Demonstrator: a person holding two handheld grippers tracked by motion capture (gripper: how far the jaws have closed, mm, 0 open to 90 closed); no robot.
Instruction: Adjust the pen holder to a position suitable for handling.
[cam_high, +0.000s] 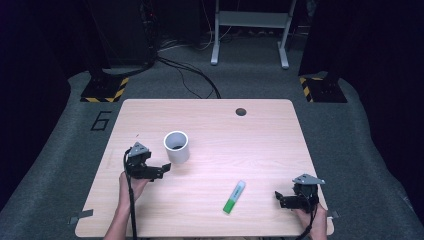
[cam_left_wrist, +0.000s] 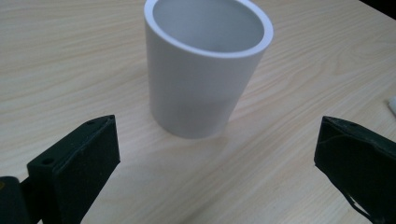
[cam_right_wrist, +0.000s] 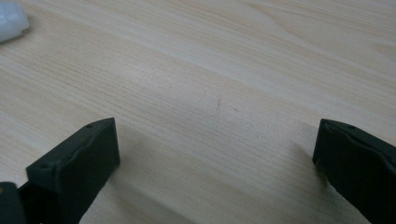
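A white cup (cam_high: 177, 146) stands just at one o'clock of the left gripper (cam_high: 162, 169); bare table (cam_high: 250, 145) lies open around the marker (cam_high: 234, 197).

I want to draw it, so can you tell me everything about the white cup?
The white cup is a plain, smooth, matte tube shape with a thick rim and no handle. It stands upright, mouth open, on the wooden table, left of the middle. The open left claw points at it without touching it.
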